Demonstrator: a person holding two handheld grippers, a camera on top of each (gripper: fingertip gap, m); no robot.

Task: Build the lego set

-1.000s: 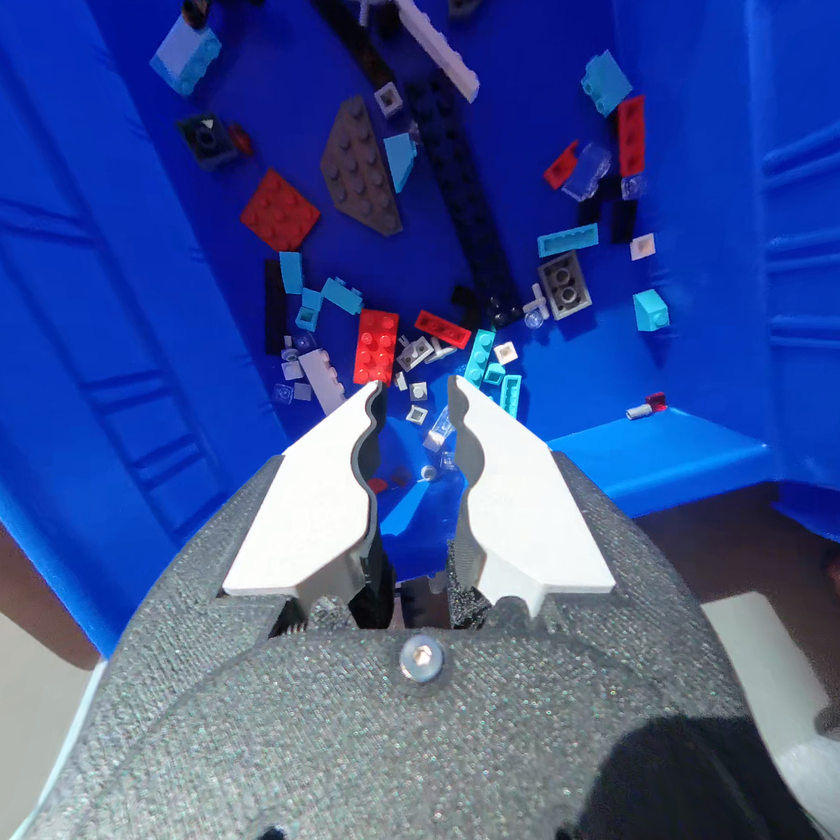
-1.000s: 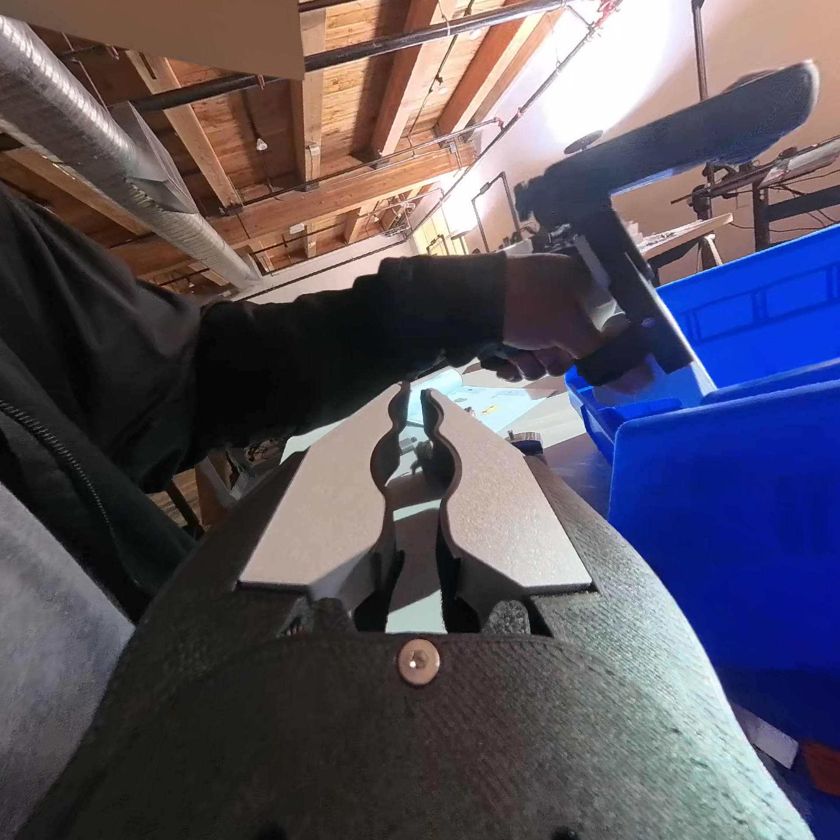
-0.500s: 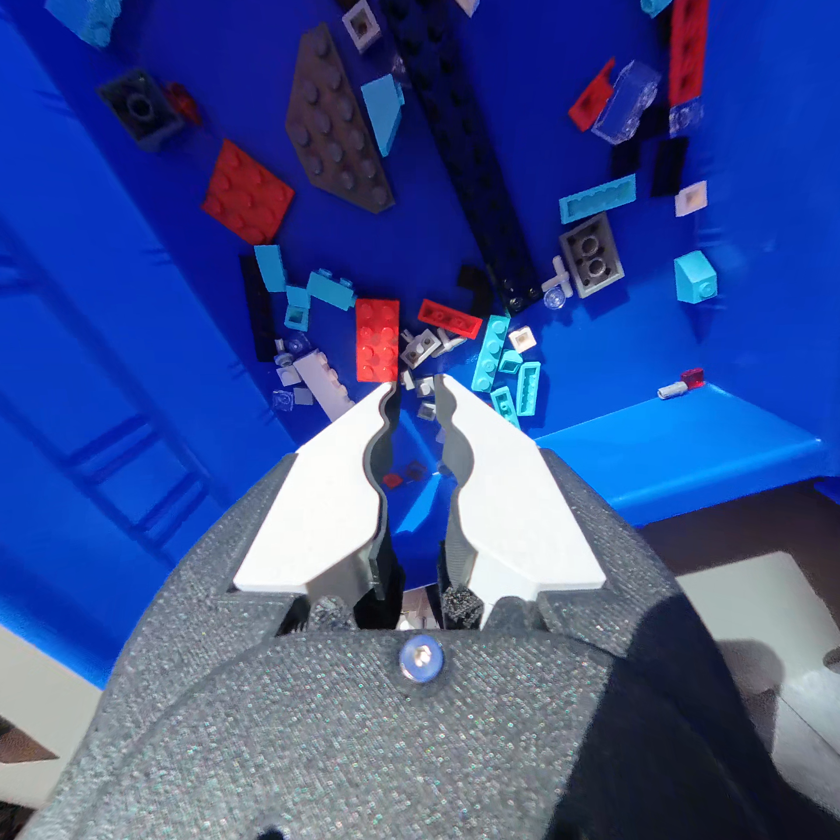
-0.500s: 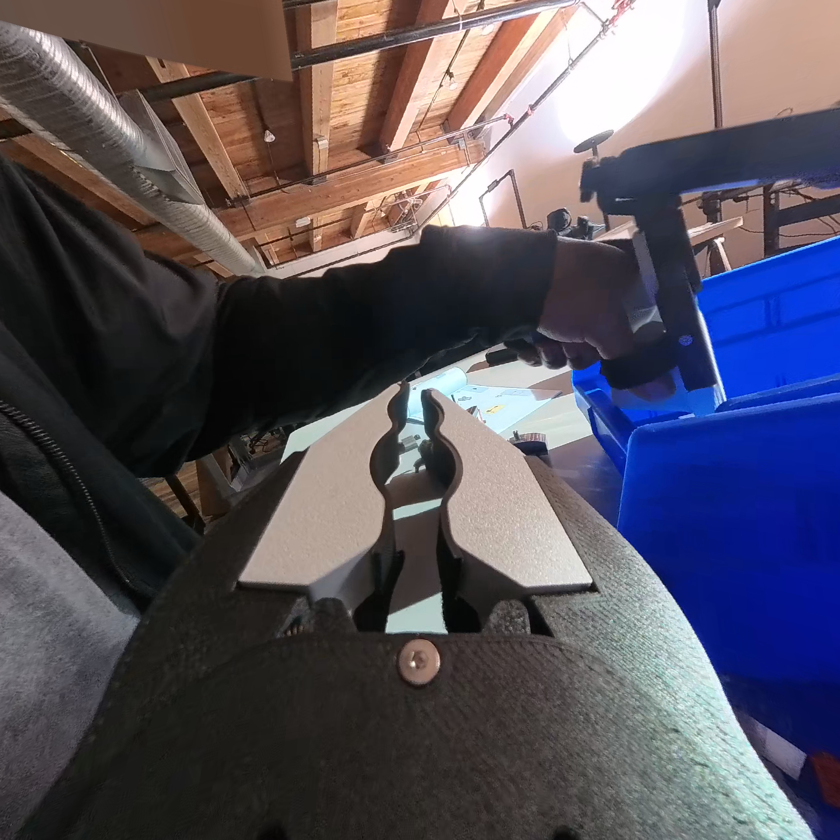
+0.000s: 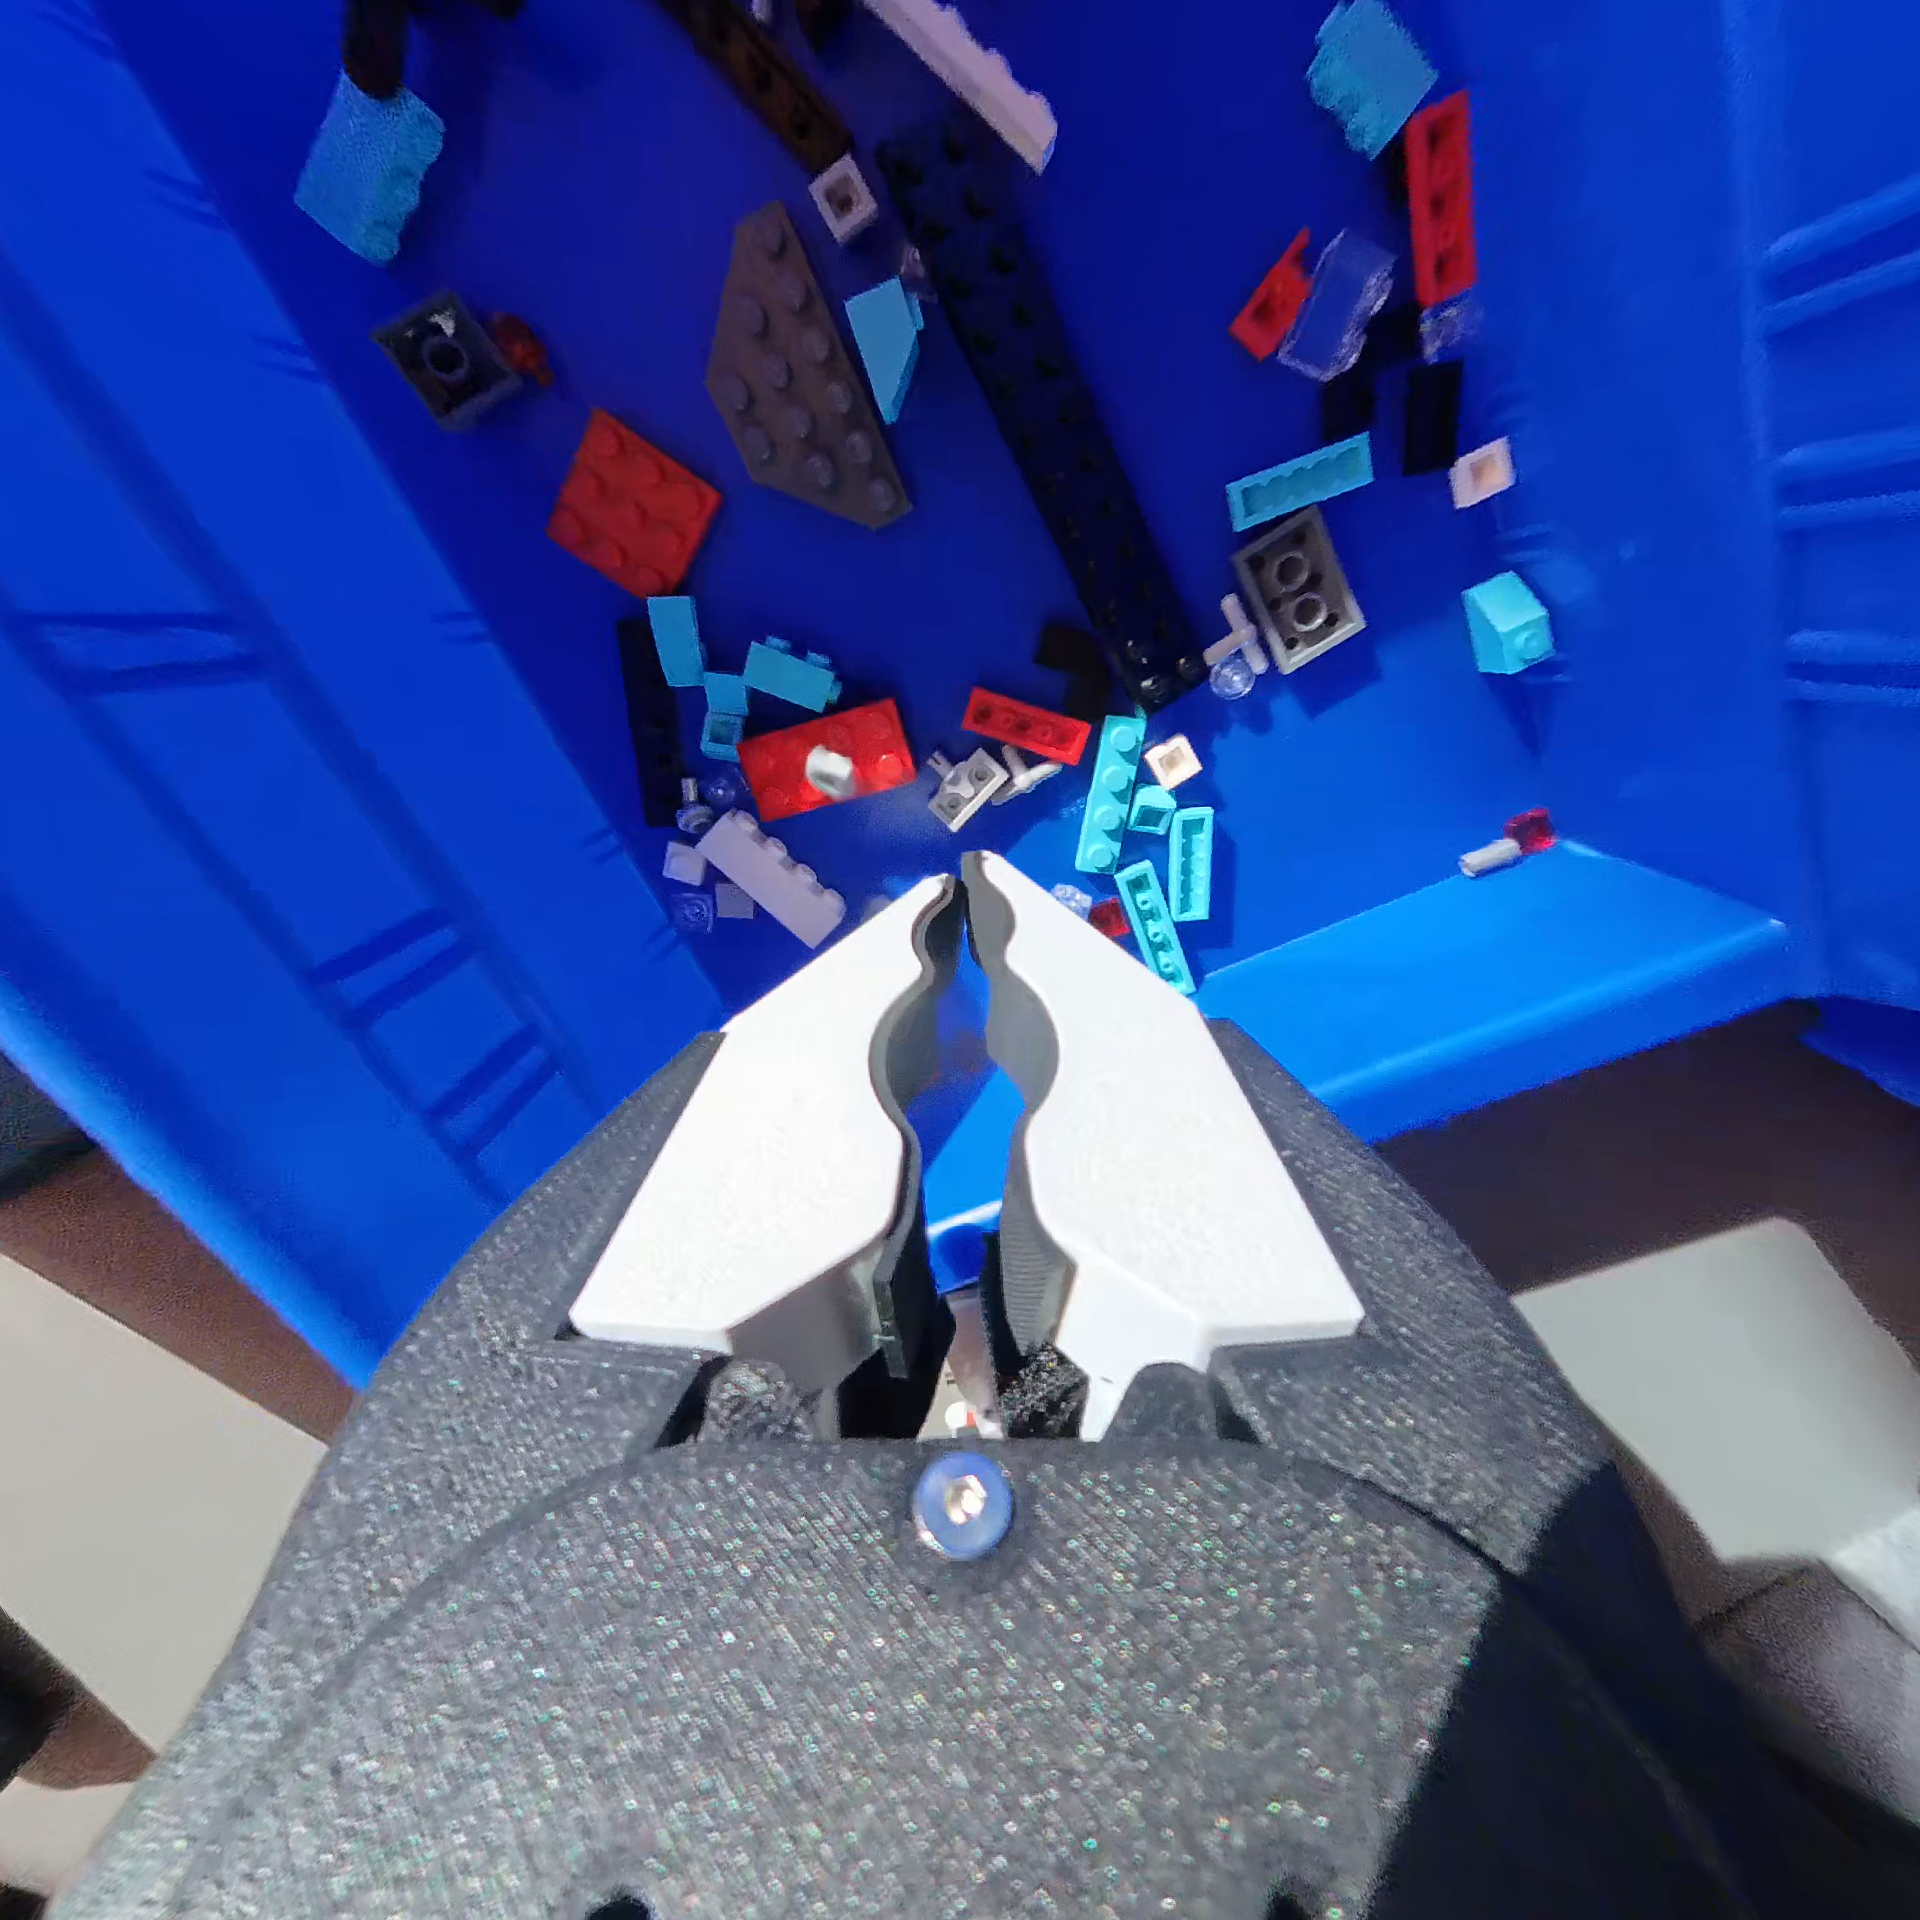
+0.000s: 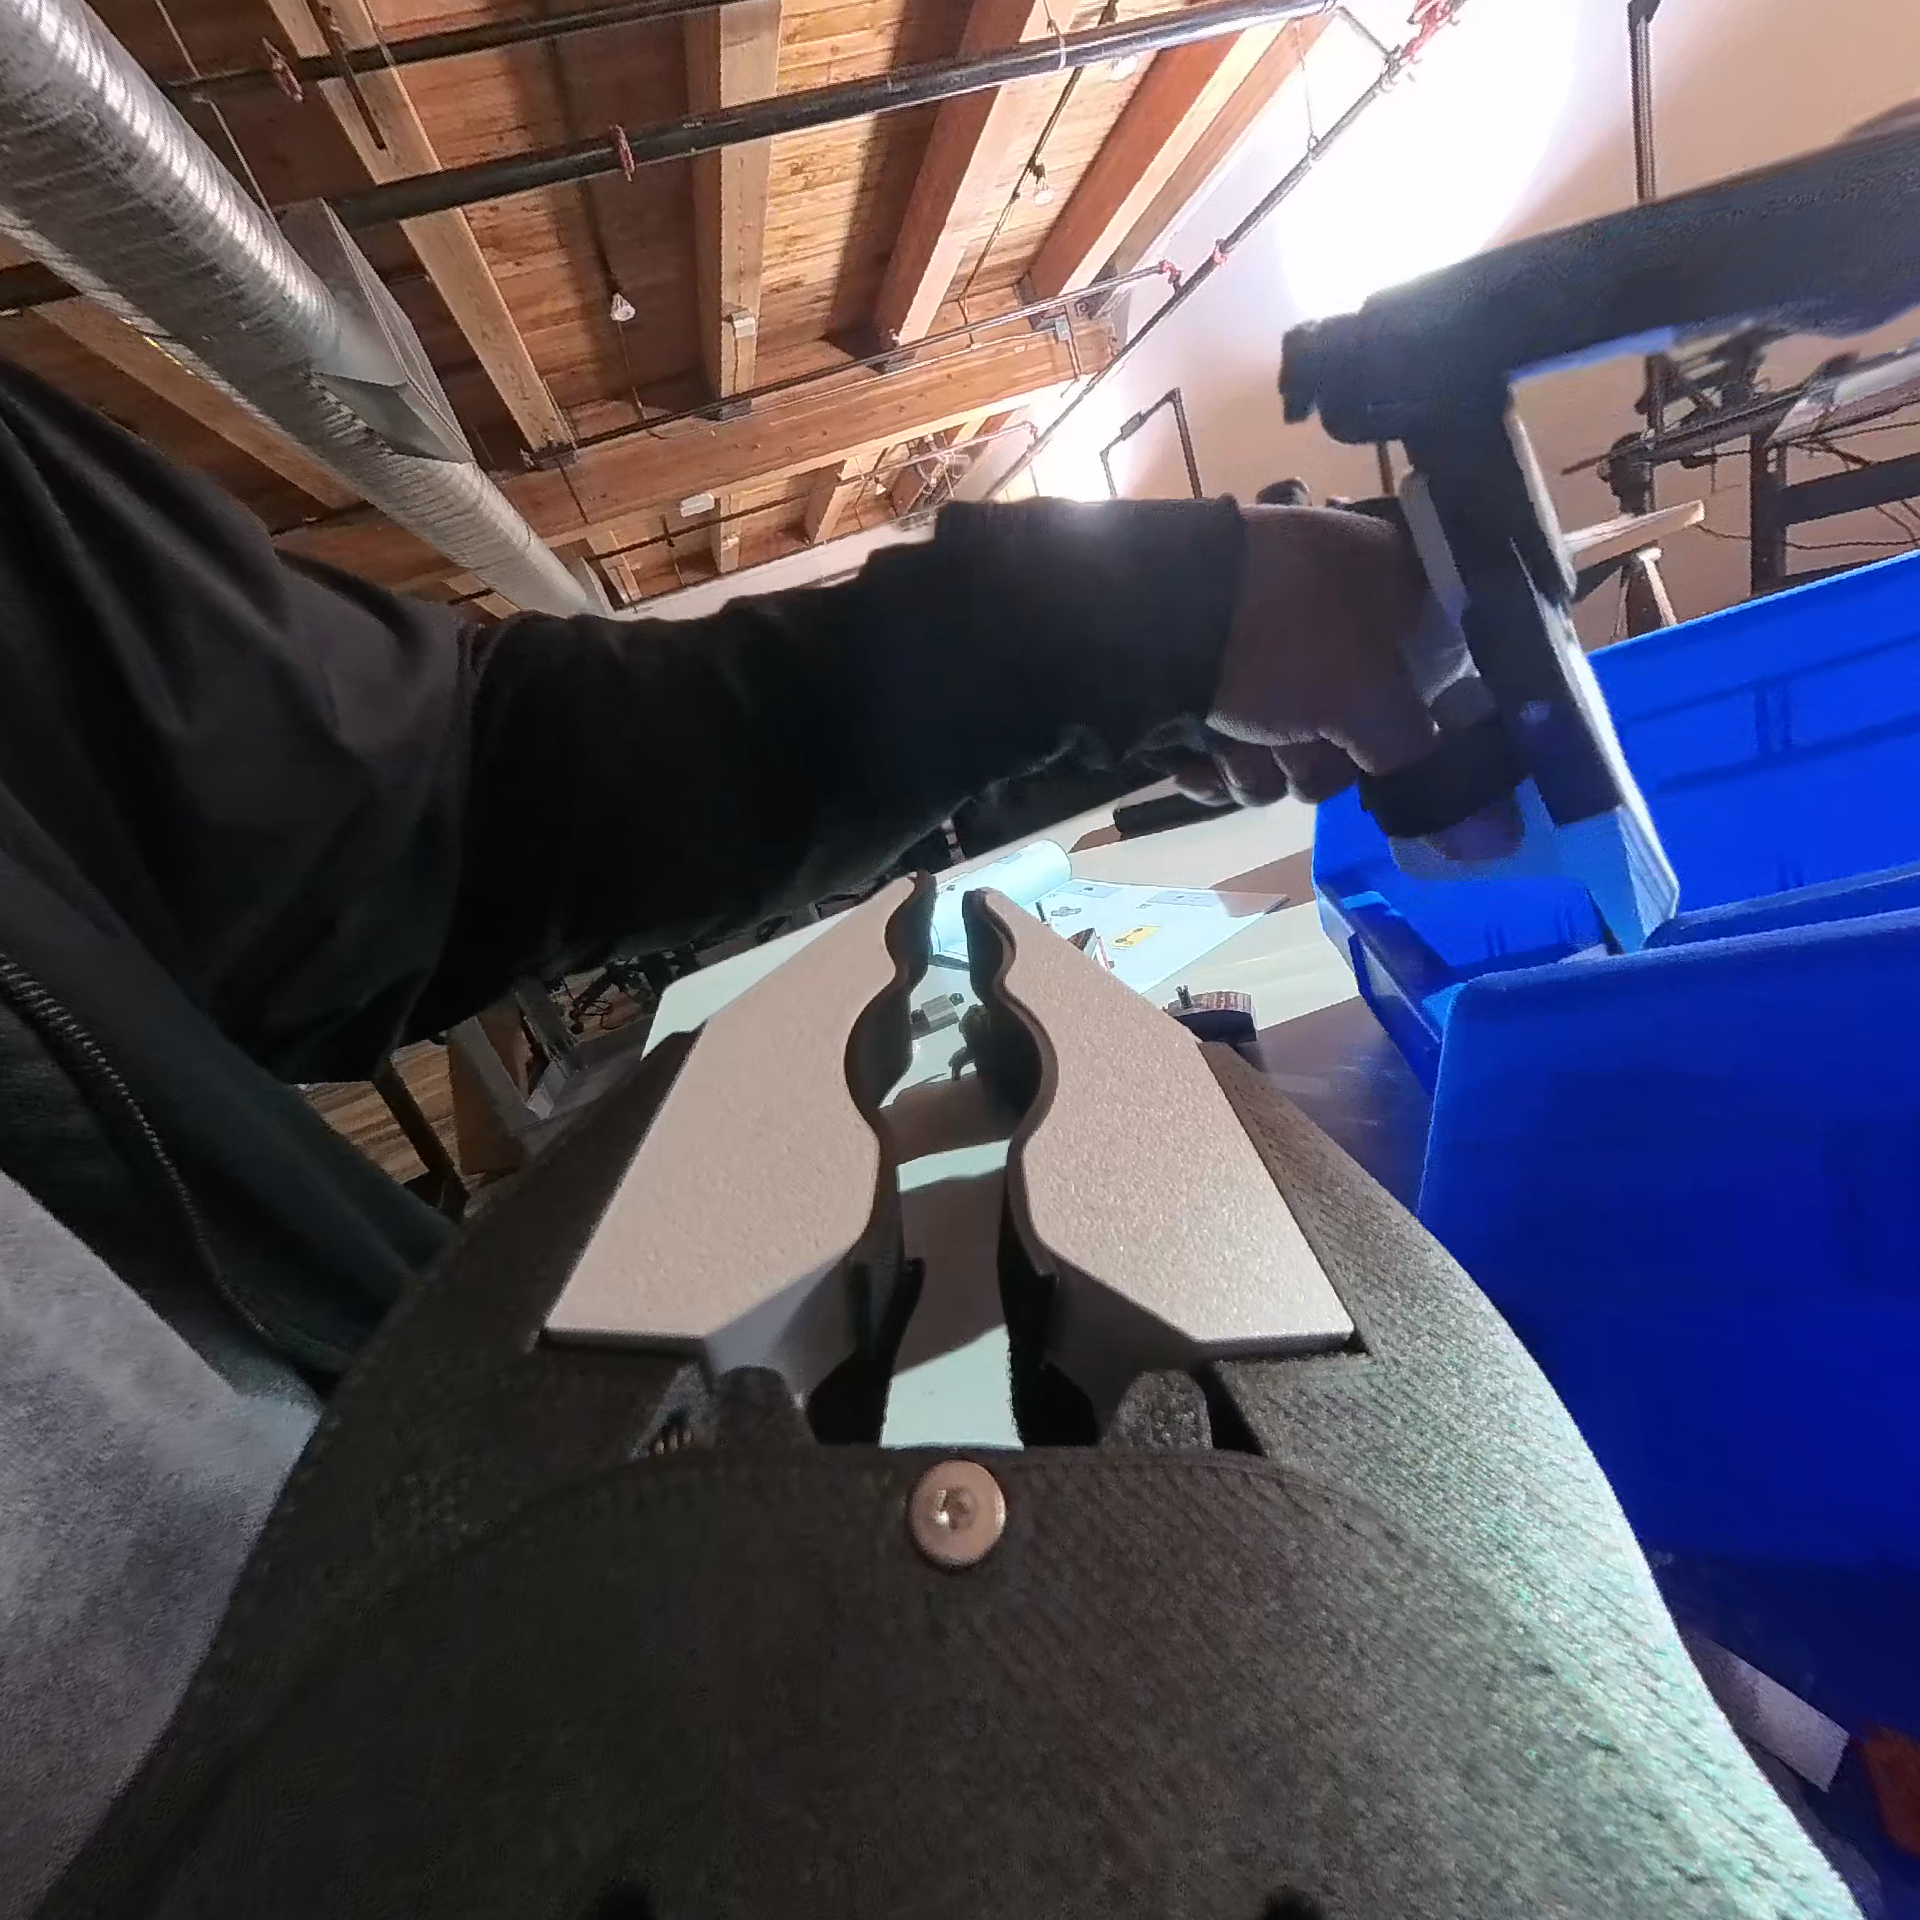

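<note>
Two grippers are seen: the left gripper [image 5: 958, 883], pinched together, is held over bricks [image 5: 826, 769] in a blue bin [image 5: 1455, 997], while the right gripper [image 6: 940, 902] is held slightly open.

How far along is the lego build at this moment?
Nothing assembled is visible: the pieces, such as the red 2x4 plate and long black plate, lie loose in the blue bin. The left gripper is over the bin, fingertips nearly together, with no piece visibly held. The right gripper is idle, slightly open. Essentially the whole build remains.
</note>
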